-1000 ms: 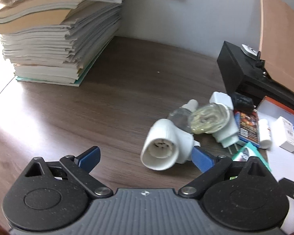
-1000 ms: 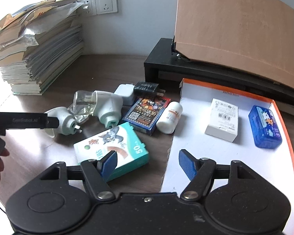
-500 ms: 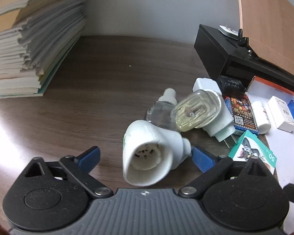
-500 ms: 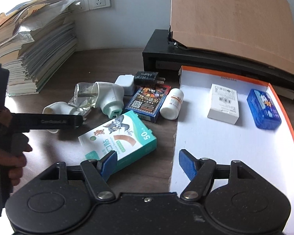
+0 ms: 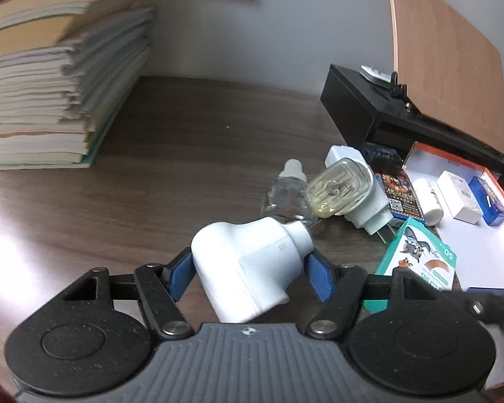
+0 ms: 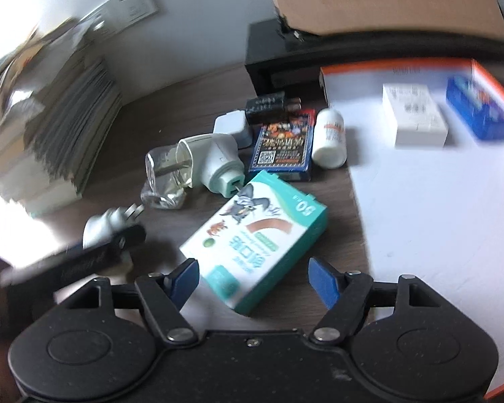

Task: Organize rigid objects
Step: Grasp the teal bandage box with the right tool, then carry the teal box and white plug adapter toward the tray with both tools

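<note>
A white plug-in vaporizer (image 5: 248, 268) lies on the dark wooden desk between the blue pads of my left gripper (image 5: 248, 277). The jaws are closing and both pads touch its sides. In the right wrist view the same vaporizer (image 6: 107, 225) shows beside the left gripper's black finger. My right gripper (image 6: 253, 280) hovers over the near end of a green and white cartoon box (image 6: 255, 238). Its jaws are opening and the pads stand clear of the box. The white tray with an orange rim (image 6: 420, 235) lies to the right.
A second vaporizer with a clear bottle (image 6: 215, 164), a blue card deck (image 6: 282, 147), a white pill bottle (image 6: 331, 137) and two chargers sit mid-desk. A white box (image 6: 415, 117) and blue case (image 6: 477, 110) lie in the tray. Stacked books (image 5: 50, 94) stand left, a black stand (image 5: 369, 110) behind.
My left gripper moved up around the white vaporizer and its jaws narrowed onto it; the vaporizer turned. My right gripper rolled and came down over the green box.
</note>
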Available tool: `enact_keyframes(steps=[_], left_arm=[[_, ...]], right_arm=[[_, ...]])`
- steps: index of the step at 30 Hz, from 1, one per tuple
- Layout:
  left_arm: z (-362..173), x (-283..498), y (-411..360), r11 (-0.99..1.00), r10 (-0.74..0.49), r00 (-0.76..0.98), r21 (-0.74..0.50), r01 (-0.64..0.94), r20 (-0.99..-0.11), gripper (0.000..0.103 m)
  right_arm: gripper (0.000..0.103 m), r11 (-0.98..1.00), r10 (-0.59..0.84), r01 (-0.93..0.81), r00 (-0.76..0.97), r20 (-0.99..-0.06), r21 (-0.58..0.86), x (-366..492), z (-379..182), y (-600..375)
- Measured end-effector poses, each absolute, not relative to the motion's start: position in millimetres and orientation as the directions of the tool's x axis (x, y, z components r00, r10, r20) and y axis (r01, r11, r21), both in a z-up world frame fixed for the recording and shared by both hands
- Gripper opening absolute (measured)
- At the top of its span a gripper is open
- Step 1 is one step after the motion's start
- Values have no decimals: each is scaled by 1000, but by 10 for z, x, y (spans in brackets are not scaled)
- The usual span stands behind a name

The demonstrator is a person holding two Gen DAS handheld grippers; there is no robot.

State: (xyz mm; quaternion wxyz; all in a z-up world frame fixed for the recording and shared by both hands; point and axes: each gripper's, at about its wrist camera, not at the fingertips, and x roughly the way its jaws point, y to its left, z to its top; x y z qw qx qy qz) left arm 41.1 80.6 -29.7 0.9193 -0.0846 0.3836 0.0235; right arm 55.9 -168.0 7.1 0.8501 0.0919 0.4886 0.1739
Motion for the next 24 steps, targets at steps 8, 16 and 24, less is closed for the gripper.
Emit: enact_keyframes(steps=[8,16,24], left_arm=[[-253,218,947,979,-44,717,-172,-106,-696,66],[-153,147,938,980,-49,734,-176,-97,-677,66],[-13,167,746,979,-92,755,-196,-48,-649,66]], right_arm=[[93,936,284,62,444,-850,345,864,-62,-1429],[91,979,150,51,472,-869,197,1023,-163,-1266],[83,978,207,-87,543,-814,191,785,31,-1607]])
